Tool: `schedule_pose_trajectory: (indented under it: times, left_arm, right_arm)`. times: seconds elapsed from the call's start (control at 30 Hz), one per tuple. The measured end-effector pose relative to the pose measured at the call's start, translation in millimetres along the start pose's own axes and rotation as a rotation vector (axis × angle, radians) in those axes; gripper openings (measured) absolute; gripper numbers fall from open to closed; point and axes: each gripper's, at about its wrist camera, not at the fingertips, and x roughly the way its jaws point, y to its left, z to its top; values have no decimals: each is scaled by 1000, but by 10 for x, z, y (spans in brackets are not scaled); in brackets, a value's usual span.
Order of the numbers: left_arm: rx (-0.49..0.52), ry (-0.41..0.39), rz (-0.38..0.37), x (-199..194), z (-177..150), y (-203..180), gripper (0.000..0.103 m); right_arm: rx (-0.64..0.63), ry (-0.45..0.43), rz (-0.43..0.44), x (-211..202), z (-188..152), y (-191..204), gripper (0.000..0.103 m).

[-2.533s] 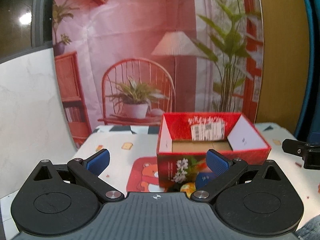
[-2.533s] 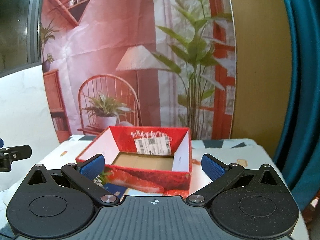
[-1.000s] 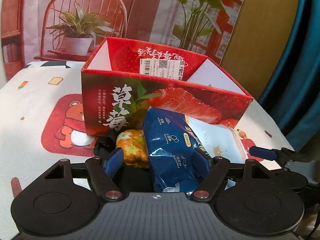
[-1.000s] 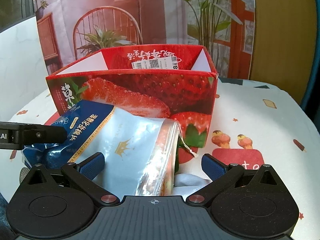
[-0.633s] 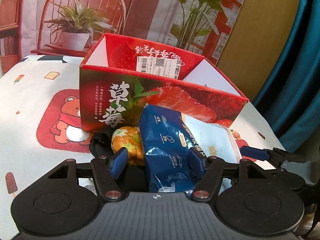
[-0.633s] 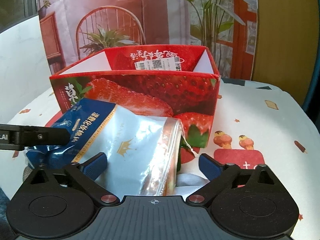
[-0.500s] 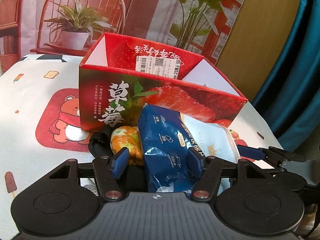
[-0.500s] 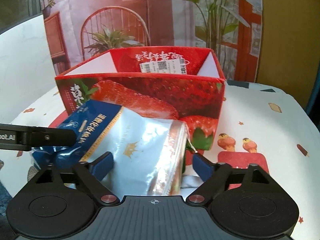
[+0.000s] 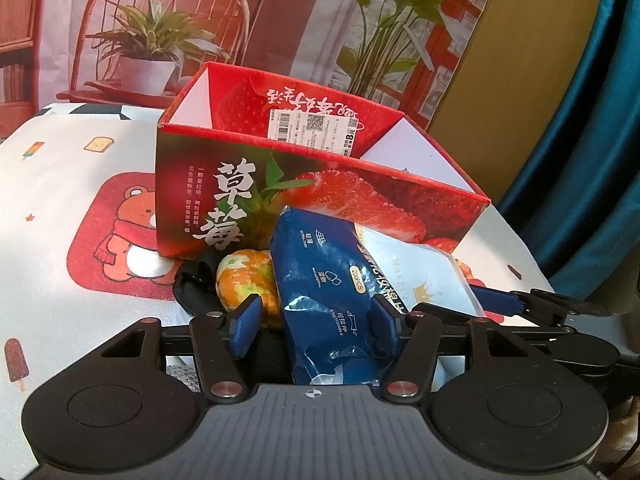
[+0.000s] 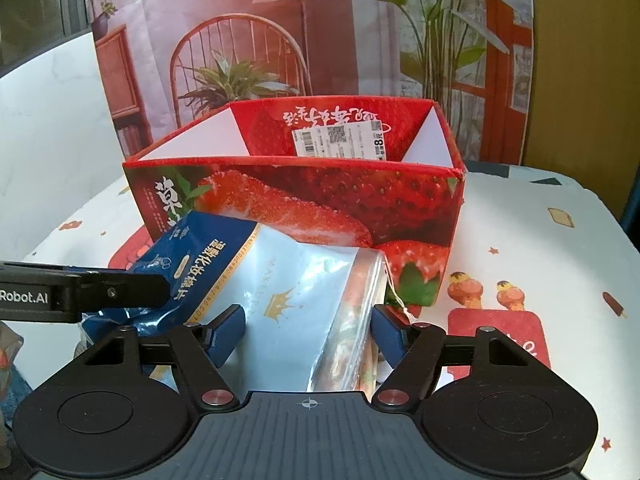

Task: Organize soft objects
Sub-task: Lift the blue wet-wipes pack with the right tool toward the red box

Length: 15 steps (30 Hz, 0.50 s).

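A blue-and-white soft pack (image 9: 332, 280) leans against the front of a red strawberry box (image 9: 280, 184) on the table. My left gripper (image 9: 316, 320) has closed its fingers around the pack's blue end. My right gripper (image 10: 306, 330) has closed around the pack's white end (image 10: 296, 300). An orange soft toy (image 9: 244, 280) and a black object (image 9: 192, 280) lie left of the pack, beside the left finger. The box (image 10: 320, 200) is open on top and looks empty inside.
The table has a white cloth with cartoon prints (image 9: 120, 232). A printed backdrop (image 10: 280, 40) stands behind the box. A teal curtain (image 9: 592, 120) hangs at the right. The right gripper's finger (image 9: 504, 300) shows in the left wrist view.
Both grippers came down from above the box to the pack in front of it. Over the last second both pairs of fingers have narrowed onto the pack.
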Motion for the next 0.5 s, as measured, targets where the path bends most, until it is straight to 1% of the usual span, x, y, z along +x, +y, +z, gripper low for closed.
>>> schedule_pose_trajectory:
  times: [0.33,0.5]
  left_arm:
    - [-12,3,-16,10,-35,48,62]
    - [-20,3,-24,3,-62,63,62]
  right_arm:
    - [41,-32,23,-111,-13,-67,67]
    - [45,-27,24,-108,-27,-80,66]
